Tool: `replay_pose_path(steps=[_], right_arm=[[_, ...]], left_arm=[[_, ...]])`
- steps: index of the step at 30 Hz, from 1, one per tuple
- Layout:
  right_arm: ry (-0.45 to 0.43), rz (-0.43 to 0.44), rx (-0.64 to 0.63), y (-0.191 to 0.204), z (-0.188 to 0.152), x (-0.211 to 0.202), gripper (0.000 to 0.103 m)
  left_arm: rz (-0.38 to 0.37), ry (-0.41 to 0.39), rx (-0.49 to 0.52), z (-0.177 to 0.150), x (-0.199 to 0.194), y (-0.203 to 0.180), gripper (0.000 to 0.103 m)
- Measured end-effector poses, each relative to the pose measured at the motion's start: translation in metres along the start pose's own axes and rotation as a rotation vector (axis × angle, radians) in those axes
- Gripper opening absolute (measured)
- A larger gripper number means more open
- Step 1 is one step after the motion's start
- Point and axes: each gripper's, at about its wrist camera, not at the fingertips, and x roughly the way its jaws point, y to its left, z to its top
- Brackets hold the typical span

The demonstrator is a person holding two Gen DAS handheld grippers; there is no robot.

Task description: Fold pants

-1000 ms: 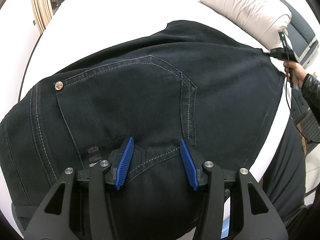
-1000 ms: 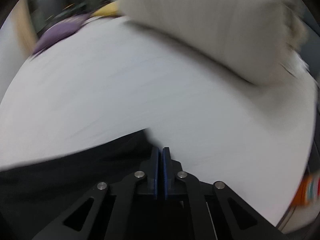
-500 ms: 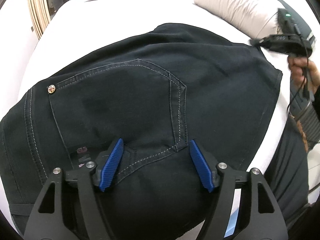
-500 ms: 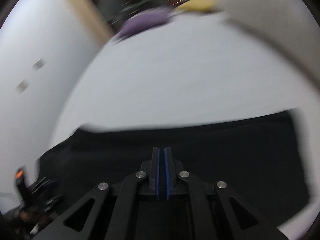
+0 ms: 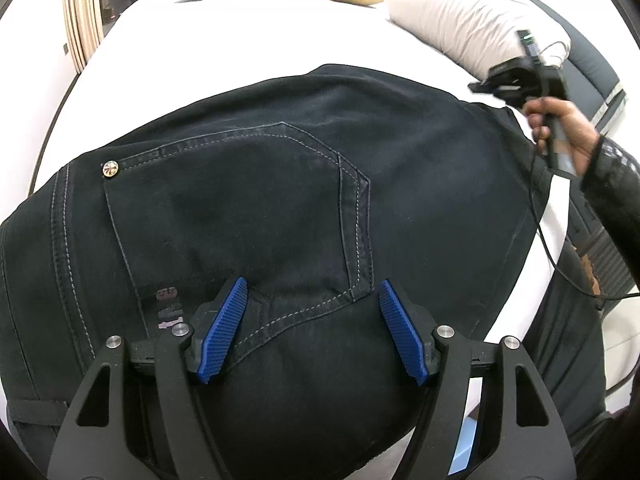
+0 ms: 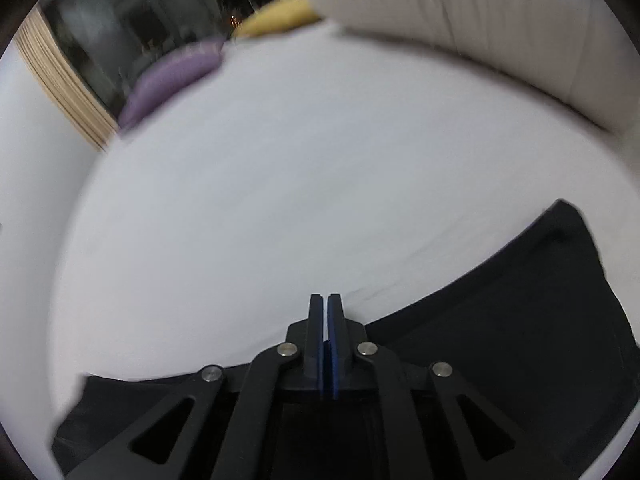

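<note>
Black denim lies between and under the parted jaws of the left gripper (image 5: pixel 312 328): the pants (image 5: pixel 260 208), folded flat on the white bed (image 5: pixel 224 36), look heavy, limp and non-slip, best pinched at a thick seam or hem. The right gripper (image 6: pixel 325 304), jaws together on nothing, hovers over their far edge, hand-held, tilted slightly down.

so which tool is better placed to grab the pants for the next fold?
Left, probably. The left tool is open, fingers straddling the pants at the back pocket. The right tool is shut and lifted beyond the far edge, over the white sheet.
</note>
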Motion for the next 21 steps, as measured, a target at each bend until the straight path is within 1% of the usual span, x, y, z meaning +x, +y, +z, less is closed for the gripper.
replay_pose_path(steps=[1,2,3,4,5,6,7,8,9,10,11,12,13,15,16,17,18,19,20,21], right_arm=[[-0.011,0.044,-0.033,0.012,-0.005,-0.011,0.006],[-0.002,0.118,-0.07,0.029,-0.014,-0.02,0.006],[0.021,0.203,-0.09,0.044,-0.029,-0.027,0.006],[0.061,0.313,-0.112,0.06,-0.047,-0.03,0.006],[0.119,0.422,-0.146,0.079,-0.071,-0.03,0.006],[0.157,0.476,-0.168,0.09,-0.091,-0.028,0.007],[0.186,0.498,-0.179,0.097,-0.11,-0.024,0.007],[0.212,0.498,-0.18,0.098,-0.116,-0.018,0.007],[0.238,0.474,-0.166,0.092,-0.127,-0.009,0.007],[0.268,0.445,-0.114,0.075,-0.138,0.003,0.0],[0.264,0.48,-0.062,0.063,-0.142,0.008,0.0],[0.246,0.522,0.0,0.041,-0.141,0.007,0.0],[0.222,0.501,0.031,0.021,-0.141,0.001,0.0],[0.14,0.408,0.066,-0.017,-0.144,-0.02,0.0],[0.11,0.375,0.082,-0.034,-0.137,-0.024,0.0],[0.086,0.36,0.127,-0.061,-0.127,-0.028,0.0],[0.08,0.352,0.166,-0.074,-0.126,-0.027,0.0],[0.067,0.314,0.212,-0.097,-0.12,-0.034,0.0],[0.044,0.238,0.237,-0.121,-0.119,-0.049,0.0],[0.034,0.166,0.252,-0.134,-0.115,-0.057,0.0]], left_arm=[[0.001,-0.003,-0.003,-0.001,0.0,0.001,0.068],[0.007,-0.004,0.0,-0.001,0.0,0.001,0.068],[0.011,-0.004,0.003,-0.002,0.0,0.001,0.068],[0.015,-0.002,0.008,-0.001,-0.001,0.0,0.069],[0.015,-0.001,0.01,-0.001,-0.001,0.0,0.069],[0.013,-0.001,0.008,-0.002,-0.003,0.001,0.069],[0.01,-0.001,0.006,-0.002,-0.005,0.0,0.069],[0.009,-0.001,0.004,-0.002,-0.006,0.0,0.069],[0.008,-0.001,0.004,-0.002,-0.007,0.001,0.069],[0.009,-0.001,0.004,-0.002,-0.006,0.001,0.069],[0.01,-0.002,0.005,-0.002,-0.006,-0.001,0.069],[0.011,-0.002,0.006,-0.003,-0.007,-0.001,0.069],[0.015,-0.001,0.009,-0.003,-0.008,-0.001,0.069],[0.022,0.0,0.011,-0.002,-0.005,-0.002,0.069],[0.025,0.0,0.012,-0.002,-0.005,-0.002,0.069],[0.028,0.001,0.014,-0.004,-0.005,-0.002,0.069],[0.031,0.006,0.017,-0.005,-0.005,-0.002,0.069],[0.034,0.011,0.019,-0.005,-0.002,-0.008,0.069],[0.034,0.016,0.018,-0.007,-0.002,-0.009,0.069],[0.033,0.018,0.015,-0.008,-0.003,-0.009,0.069]])
